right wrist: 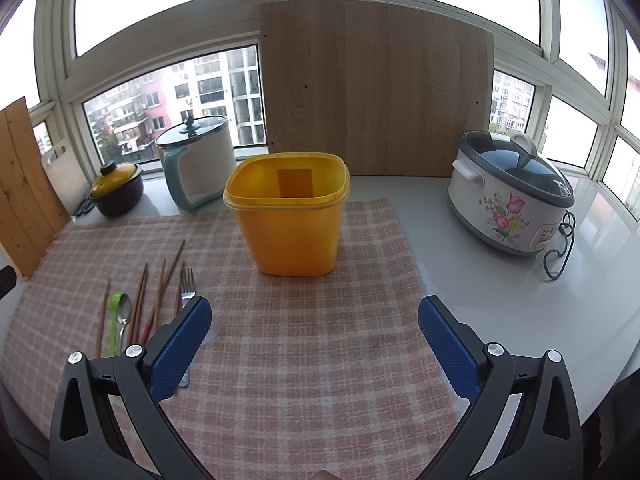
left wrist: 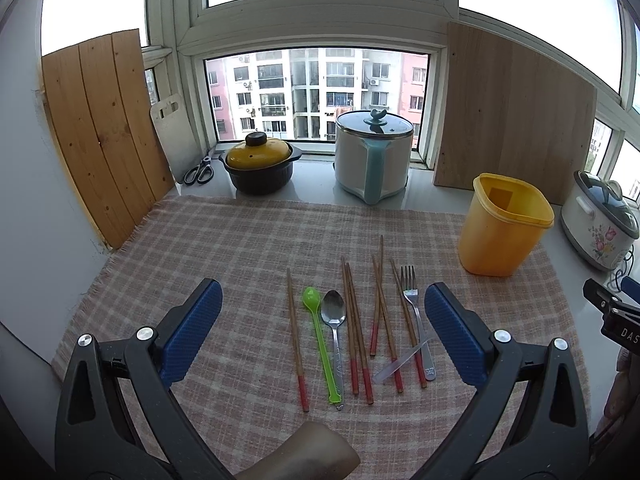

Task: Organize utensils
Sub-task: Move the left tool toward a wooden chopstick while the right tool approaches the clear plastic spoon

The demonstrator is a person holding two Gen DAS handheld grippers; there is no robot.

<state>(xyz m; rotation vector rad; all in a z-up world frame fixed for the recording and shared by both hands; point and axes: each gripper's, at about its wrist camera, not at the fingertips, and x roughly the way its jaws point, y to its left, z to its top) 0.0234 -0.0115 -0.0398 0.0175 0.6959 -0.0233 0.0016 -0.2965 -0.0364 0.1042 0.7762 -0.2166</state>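
Observation:
Utensils lie in a row on the pink checked cloth: several wooden chopsticks with red ends, a green plastic spoon, a metal spoon, a metal fork and a clear plastic piece. An empty yellow tub stands upright to their right. My left gripper hovers open above the utensils, touching none. My right gripper is open over bare cloth, in front of the yellow tub. The fork and chopsticks sit beside its left finger.
Along the windowsill stand a dark pot with a yellow lid, a white cooker with a blue handle, scissors and leaning wooden boards. A floral slow cooker with its cord sits on the white counter at right.

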